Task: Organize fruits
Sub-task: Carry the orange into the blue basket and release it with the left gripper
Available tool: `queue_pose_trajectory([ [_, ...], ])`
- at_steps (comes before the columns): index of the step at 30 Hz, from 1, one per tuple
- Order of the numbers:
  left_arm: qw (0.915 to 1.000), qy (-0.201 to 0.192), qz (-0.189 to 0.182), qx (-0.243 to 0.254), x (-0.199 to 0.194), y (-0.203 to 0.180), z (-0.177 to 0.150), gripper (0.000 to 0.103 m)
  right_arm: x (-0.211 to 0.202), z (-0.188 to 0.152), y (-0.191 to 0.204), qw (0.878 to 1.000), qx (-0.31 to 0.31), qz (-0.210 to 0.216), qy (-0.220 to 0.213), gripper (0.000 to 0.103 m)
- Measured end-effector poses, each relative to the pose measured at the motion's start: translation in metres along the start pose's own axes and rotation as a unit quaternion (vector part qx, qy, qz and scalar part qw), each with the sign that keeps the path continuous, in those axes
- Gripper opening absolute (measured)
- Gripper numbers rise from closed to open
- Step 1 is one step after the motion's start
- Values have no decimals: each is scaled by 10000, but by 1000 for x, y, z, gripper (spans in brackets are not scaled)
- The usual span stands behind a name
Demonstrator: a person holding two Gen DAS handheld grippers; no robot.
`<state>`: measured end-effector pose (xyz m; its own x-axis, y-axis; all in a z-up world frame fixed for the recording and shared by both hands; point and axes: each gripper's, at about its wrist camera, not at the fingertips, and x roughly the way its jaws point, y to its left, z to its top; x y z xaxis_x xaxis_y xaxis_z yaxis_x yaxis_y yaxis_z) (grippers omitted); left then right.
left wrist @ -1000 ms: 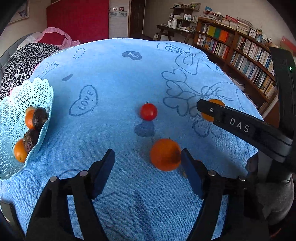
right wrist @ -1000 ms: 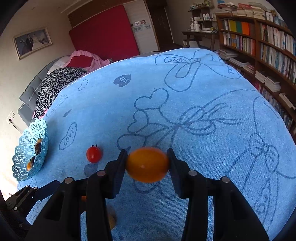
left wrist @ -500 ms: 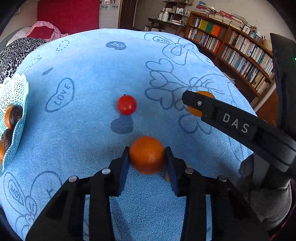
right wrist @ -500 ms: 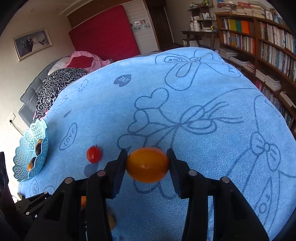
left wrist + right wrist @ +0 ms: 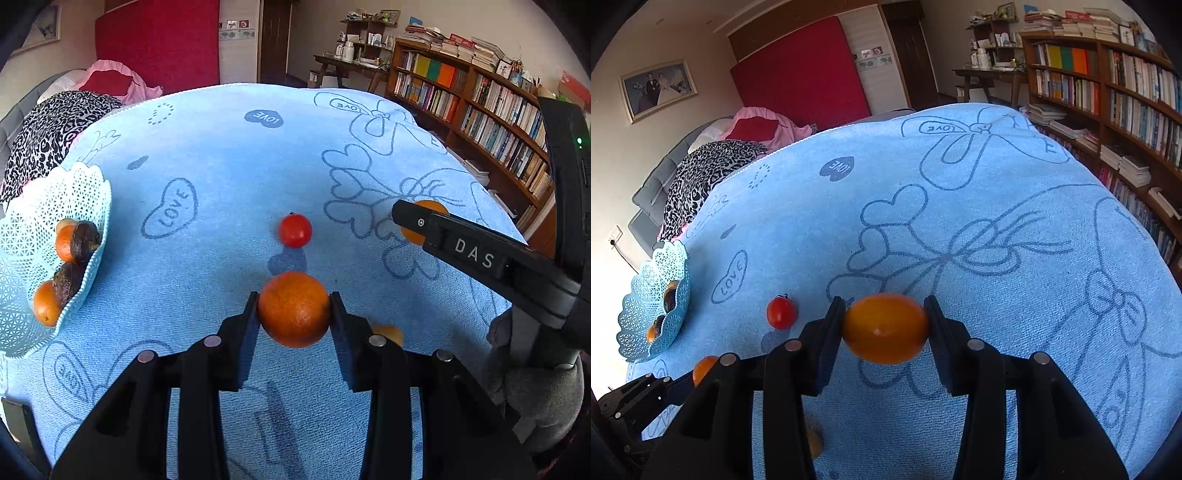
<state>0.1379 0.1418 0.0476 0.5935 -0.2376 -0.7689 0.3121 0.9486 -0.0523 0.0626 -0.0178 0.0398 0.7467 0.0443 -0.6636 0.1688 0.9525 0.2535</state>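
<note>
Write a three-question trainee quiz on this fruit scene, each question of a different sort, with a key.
1. True or false: the left gripper is shut on an orange.
2. The red tomato is: A in the basket, B on the blue cloth, C in a gripper.
3. Fill in: the right gripper holds a yellow-orange fruit, and the basket lies to its ____.

Key: 1 true; 2 B; 3 left.

Both wrist views face forward, sharing the tomato (image 5: 294, 230).

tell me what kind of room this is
Most likely a lived-in home room, perhaps a bedroom or study: long wooden bookshelves packed with books, a framed portrait on the wall, and clothes heaped on a grey couch or bed.
</note>
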Motion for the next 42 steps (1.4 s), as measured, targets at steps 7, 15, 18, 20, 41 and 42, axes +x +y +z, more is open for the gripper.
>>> queue_pose_trajectory([
  [7,9983,-313,359,-326,-29,35,6,38,-1,-1,1,10000,-8,2,-11,44],
  [15,9912,-607,828,-841,-58,91,10,38,-1,-1,0,10000,-8,18,-15,44],
  [18,9862,-678,1093,-1039,-66,116,7,38,-1,-1,0,10000,-10,18,-14,44],
  [20,9825,-709,1294,-1140,-70,132,5,38,-1,-1,0,10000,-14,13,-13,44],
  [41,9478,-1045,2047,-2210,-109,213,-23,85,-4,-4,3,9999,-87,53,-91,44],
  [42,9464,-1066,2069,-2242,-111,215,-25,86,-5,-4,4,9999,-92,87,-102,44],
])
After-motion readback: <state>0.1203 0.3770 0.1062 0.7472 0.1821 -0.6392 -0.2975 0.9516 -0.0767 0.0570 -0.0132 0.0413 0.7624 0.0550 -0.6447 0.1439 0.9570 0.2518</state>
